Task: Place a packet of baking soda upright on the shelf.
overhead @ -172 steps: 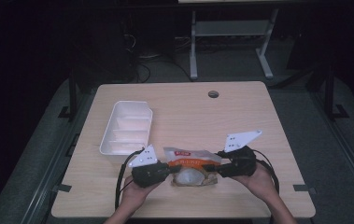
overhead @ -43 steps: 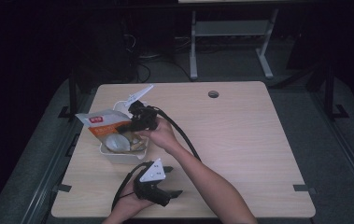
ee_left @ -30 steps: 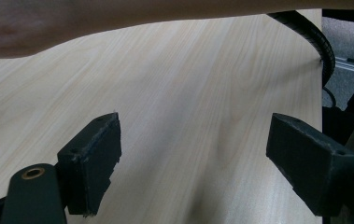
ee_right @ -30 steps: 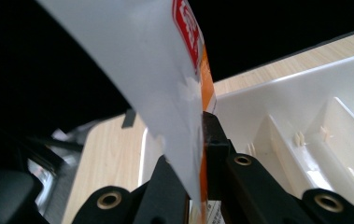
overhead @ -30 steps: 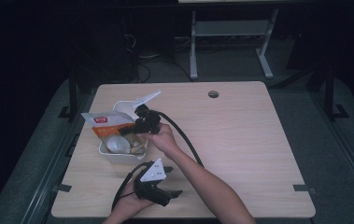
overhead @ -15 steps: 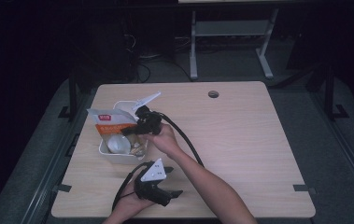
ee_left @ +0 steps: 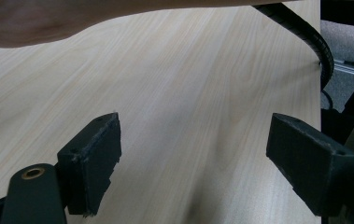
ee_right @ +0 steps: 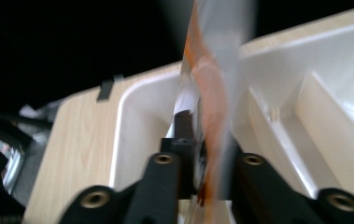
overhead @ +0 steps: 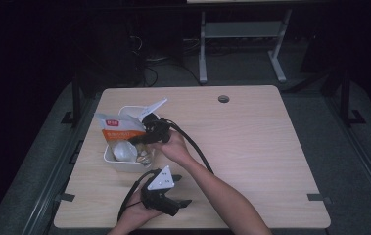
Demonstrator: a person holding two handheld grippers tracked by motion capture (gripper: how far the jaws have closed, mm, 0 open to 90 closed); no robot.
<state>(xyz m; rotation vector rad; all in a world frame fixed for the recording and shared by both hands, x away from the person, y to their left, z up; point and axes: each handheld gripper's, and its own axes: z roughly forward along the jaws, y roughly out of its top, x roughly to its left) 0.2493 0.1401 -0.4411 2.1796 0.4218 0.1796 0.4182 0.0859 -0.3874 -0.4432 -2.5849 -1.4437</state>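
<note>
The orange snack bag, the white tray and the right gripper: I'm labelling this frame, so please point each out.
orange snack bag (overhead: 116, 128): high view, its printed orange face.
white tray (overhead: 124, 165): high view, its near wall.
right gripper (overhead: 141, 139): high view, at the fingertips on the bag.

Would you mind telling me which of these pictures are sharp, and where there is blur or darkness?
High view: the table is evenly lit, the surroundings nearly black. Left gripper view: wood grain crisp, the jaws slightly soft. Right gripper view: the orange packet is smeared by blur, the white tray soft and bright.

Wooden table (overhead: 251, 147): white tray (overhead: 112, 159) on left part, seemingly flat.
</note>
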